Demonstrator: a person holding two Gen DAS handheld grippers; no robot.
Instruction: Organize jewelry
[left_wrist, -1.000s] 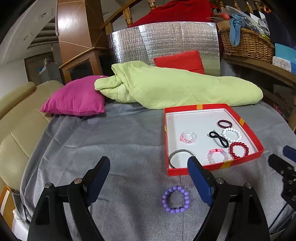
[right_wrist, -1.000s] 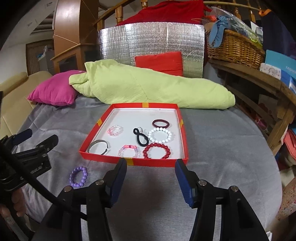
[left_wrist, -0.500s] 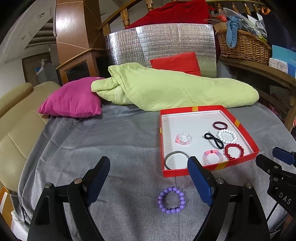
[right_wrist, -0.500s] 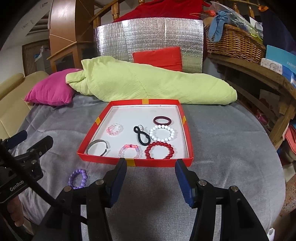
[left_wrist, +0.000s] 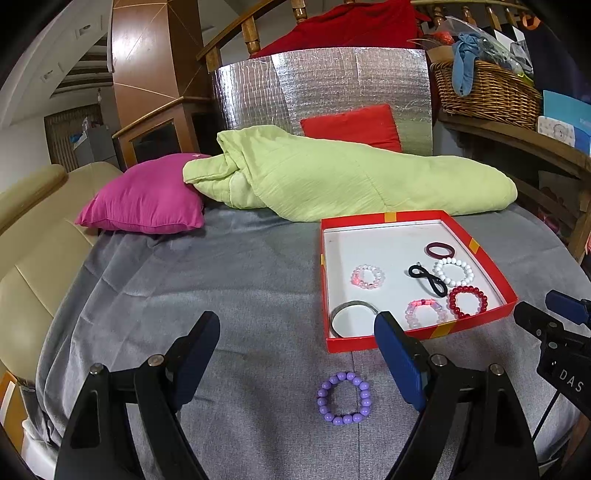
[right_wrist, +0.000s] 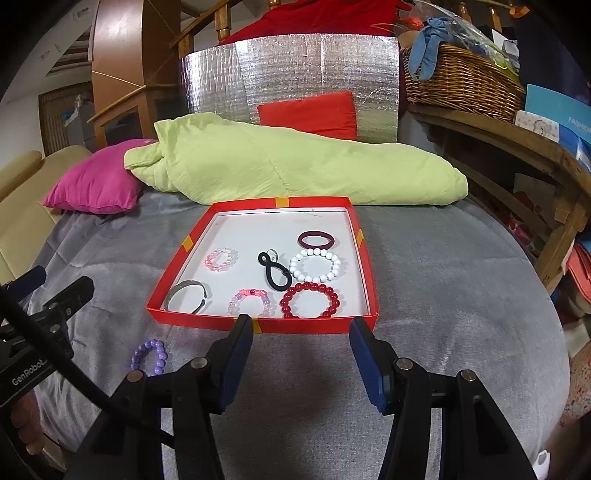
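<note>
A red box lid (left_wrist: 476, 246) (right_wrist: 192, 240) with a white floor lies on the grey blanket. It holds a silver bangle (left_wrist: 352, 317), pink bead bracelets (left_wrist: 368, 276), a black loop (left_wrist: 428, 278), a white bead bracelet (left_wrist: 453, 272), a red bead bracelet (left_wrist: 468, 301) and a maroon band (left_wrist: 439, 251). A purple bead bracelet (left_wrist: 343, 398) (right_wrist: 149, 356) lies on the blanket outside the box, just in front of it. My left gripper (left_wrist: 297, 338) is open and empty above and behind the purple bracelet. My right gripper (right_wrist: 301, 338) is open and empty before the box's near rim.
A green quilt (left_wrist: 351, 181) and a pink cushion (left_wrist: 144, 199) lie behind the box. A silver foil board (left_wrist: 332, 88) with a red cushion (left_wrist: 351, 127) stands at the back. A wicker basket (left_wrist: 487, 92) sits on a wooden shelf at right. A beige sofa (left_wrist: 29, 258) is at left.
Both grippers have drawn back and lifted slightly, so the box and purple bracelet sit a little farther off and lower in view. Both stay open; nothing was picked up.
</note>
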